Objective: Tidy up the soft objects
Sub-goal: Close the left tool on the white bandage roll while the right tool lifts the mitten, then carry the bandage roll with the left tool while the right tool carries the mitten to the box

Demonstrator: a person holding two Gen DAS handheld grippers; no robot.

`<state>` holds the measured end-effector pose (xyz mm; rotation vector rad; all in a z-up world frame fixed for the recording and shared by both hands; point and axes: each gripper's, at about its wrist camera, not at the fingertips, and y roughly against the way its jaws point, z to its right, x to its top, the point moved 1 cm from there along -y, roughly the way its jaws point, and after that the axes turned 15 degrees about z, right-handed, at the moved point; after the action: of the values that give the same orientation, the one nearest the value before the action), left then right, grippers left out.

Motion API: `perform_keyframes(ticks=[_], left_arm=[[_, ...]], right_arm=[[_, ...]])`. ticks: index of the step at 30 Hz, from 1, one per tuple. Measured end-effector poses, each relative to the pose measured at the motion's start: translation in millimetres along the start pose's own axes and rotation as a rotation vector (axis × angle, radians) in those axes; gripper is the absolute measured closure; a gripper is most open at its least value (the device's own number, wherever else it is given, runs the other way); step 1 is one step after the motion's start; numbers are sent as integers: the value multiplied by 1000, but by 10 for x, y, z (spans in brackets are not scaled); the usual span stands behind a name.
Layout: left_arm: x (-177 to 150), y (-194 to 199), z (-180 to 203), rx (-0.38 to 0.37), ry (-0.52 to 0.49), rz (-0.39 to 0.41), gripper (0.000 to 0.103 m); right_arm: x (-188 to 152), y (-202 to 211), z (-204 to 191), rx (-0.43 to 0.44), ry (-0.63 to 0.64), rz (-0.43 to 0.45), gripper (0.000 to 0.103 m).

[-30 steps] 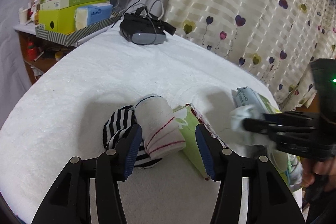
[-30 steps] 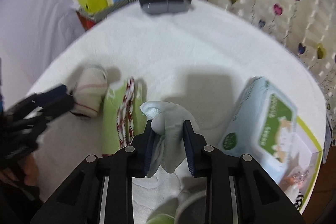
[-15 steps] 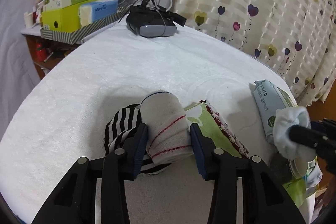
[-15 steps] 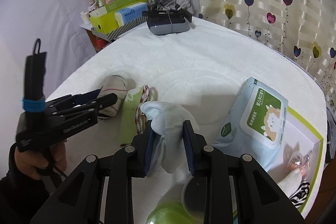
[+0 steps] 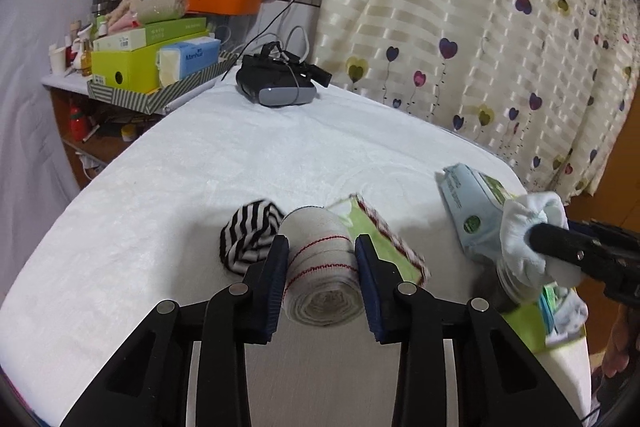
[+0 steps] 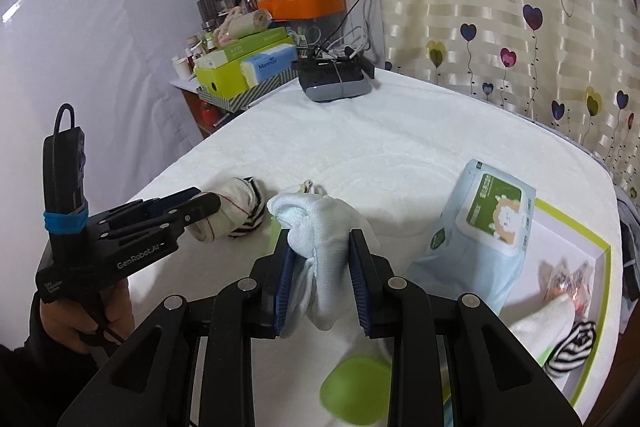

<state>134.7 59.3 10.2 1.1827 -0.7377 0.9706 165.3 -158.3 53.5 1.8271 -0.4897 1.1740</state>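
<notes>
A rolled white sock with red stripes (image 5: 320, 267) sits between the pads of my left gripper (image 5: 322, 247). Its jaws are closing and the pads press on the roll's sides. A black-and-white striped sock (image 5: 248, 239) lies just left of the roll, and a folded green cloth (image 5: 384, 247) lies just right of it. My right gripper (image 6: 320, 239) is shut on a pale blue-white sock (image 6: 324, 223) and holds it above the white bed cover. In the right wrist view the left gripper (image 6: 208, 201) shows at the left with the roll (image 6: 236, 199).
A pack of wet wipes (image 6: 480, 227) leans on a white tray with a green rim (image 6: 600, 267) that holds another striped sock (image 6: 572, 347). A green lid (image 6: 356, 383) lies below the right gripper. A grey headset (image 5: 280, 83) rests at the bed's far end beside cluttered shelves.
The left jaws have narrowed onto the rolled sock, which now sits apart from the striped sock. The right gripper has risen and drawn back to the right with its sock.
</notes>
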Motion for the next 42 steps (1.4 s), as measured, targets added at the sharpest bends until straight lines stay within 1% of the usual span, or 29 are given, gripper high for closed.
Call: perform_keyframes(ticks=[3,4,8,15,17,19,23,27,30,36,42], left_arm=[[-150,122,-18,-22,-7,-28,71],[-232,159,-22,-37,-12,-48,71],[-458,190,-41,-49,-22,-121,70],[-518,182,-12,-43,-62,-169,66],[-543,145,-7,-46,-56,-190,61],[-577,107,2,-54,-44,-215,60],[-587,103,60,-44,-70,-210,60],[-596,122,92,-46,-90,-197,64],[-590,174,105,-62,-81,-183,64],[-462,386,239,-99,-71,-106,65],[-282,617,490,-162,-70,-15,64]], right_arm=[[-66,81,-58,4,3,2,75],[-87,95,-72,6,4,0,75],[-186,121,-102,11,3,-15,75],[-222,172,-109,11,-11,-13,75],[-222,194,-130,13,-7,-10,75],[-220,208,-138,13,-5,-7,75],[-221,236,-137,13,-6,-3,75],[-217,302,-138,10,-10,9,75],[-219,366,-144,8,-14,20,75],[-235,497,-128,5,-27,44,75],[-277,706,-87,-23,-46,90,75]])
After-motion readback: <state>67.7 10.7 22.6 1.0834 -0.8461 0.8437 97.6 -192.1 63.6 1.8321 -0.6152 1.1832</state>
